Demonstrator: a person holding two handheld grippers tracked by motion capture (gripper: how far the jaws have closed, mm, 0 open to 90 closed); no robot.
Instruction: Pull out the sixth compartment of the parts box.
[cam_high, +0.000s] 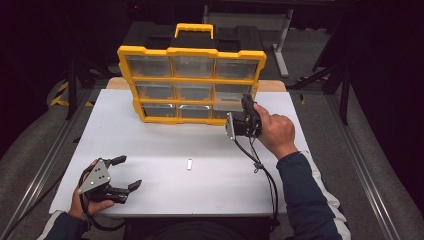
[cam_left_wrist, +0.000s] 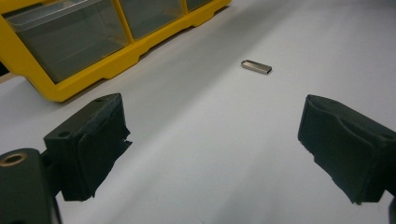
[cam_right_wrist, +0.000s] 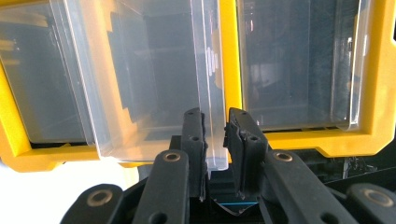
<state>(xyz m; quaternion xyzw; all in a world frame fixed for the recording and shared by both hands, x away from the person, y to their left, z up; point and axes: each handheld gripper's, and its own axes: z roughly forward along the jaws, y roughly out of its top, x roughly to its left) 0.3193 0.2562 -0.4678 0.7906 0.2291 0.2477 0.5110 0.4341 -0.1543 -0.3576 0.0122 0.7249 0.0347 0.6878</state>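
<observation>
- The yellow organiser (cam_high: 192, 80) stands upright at the far middle of the white table (cam_high: 150, 145), with three rows of three clear drawers facing the person and a yellow carry handle on top
- The right gripper (cam_high: 246, 111) sits at the organiser's lower right corner, held by the right hand (cam_high: 274, 131), with its cable trailing down toward the near edge of the table
- In the right gripper view its jaws stand narrow, pinching the front wall of a clear drawer (cam_right_wrist: 154, 88); the two pads press on that thin plastic wall from either side
- That drawer is pulled partly out of its yellow frame and sits skewed; the neighbouring drawer (cam_right_wrist: 299, 65) lies flush in its slot
- The left gripper (cam_high: 123, 173) rests at the near left of the table in the left hand (cam_high: 82, 200), its jaws spread wide with nothing between them
- A small metal USB stick (cam_high: 189, 164) lies flat on the table near the middle, right of the left gripper and well apart from both grippers; in the left gripper view it lies beyond the open jaws, with the organiser's bottom row farther off to the left
</observation>
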